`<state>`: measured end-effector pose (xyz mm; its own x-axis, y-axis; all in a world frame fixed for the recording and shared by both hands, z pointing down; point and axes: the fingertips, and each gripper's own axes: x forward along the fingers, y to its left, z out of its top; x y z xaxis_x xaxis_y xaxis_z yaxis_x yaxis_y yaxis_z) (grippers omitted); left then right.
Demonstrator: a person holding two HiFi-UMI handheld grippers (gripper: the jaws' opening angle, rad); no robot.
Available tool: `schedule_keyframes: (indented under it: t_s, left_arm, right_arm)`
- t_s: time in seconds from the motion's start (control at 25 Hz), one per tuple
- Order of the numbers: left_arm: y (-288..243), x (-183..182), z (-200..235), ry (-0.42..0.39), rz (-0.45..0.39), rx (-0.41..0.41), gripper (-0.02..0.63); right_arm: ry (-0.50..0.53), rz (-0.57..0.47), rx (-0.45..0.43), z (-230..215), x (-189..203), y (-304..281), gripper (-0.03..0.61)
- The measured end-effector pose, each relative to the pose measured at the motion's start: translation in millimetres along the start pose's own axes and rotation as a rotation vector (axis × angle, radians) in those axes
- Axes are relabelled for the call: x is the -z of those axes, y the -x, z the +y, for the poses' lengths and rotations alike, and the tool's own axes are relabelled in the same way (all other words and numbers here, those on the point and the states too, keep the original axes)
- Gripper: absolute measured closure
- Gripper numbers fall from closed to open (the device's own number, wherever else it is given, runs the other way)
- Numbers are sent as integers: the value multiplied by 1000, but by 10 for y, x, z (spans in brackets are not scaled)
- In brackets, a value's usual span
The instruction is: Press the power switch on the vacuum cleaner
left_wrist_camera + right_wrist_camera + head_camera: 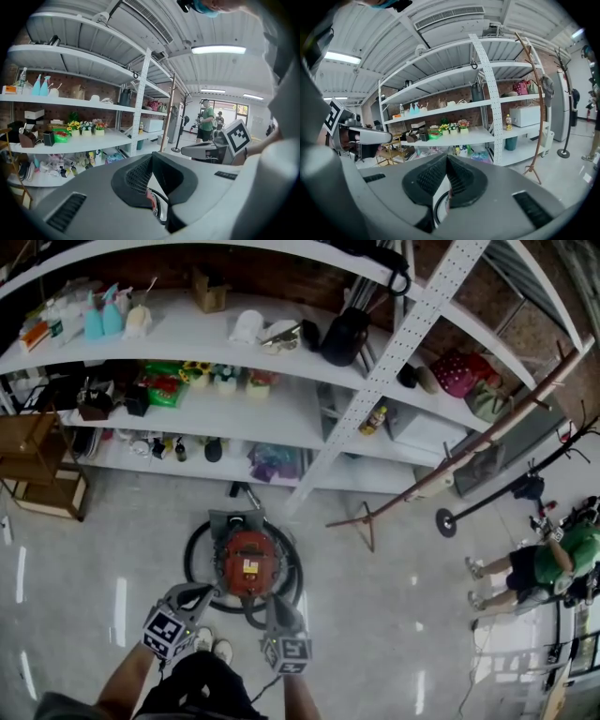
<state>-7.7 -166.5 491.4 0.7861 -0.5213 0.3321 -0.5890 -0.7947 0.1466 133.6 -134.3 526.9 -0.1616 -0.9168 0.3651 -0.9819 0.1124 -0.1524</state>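
Note:
The red vacuum cleaner stands on the pale floor in front of the shelves, with its black hose looped round it. A white and yellow label shows on its top; I cannot pick out the switch. My left gripper hovers over the vacuum's near left side, jaws shut on nothing. My right gripper hangs over the near right side, also shut and empty. In the left gripper view the pads meet at their tips, and a sliver of red vacuum shows below. The right gripper view shows the hose under closed pads.
White shelving full of small goods runs behind the vacuum. A wooden coat stand leans at the right, and a black stand sits on the floor. A person in green stands far right. A wooden stool is at the left.

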Motion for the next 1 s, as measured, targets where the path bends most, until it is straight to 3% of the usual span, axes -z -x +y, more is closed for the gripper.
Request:
schedule_keyframes:
  t_s: [1.0]
  left_arm:
    - [170, -720, -230, -66, -75, 23, 604]
  right_arm:
    - [-8, -85, -30, 217, -876, 463, 566]
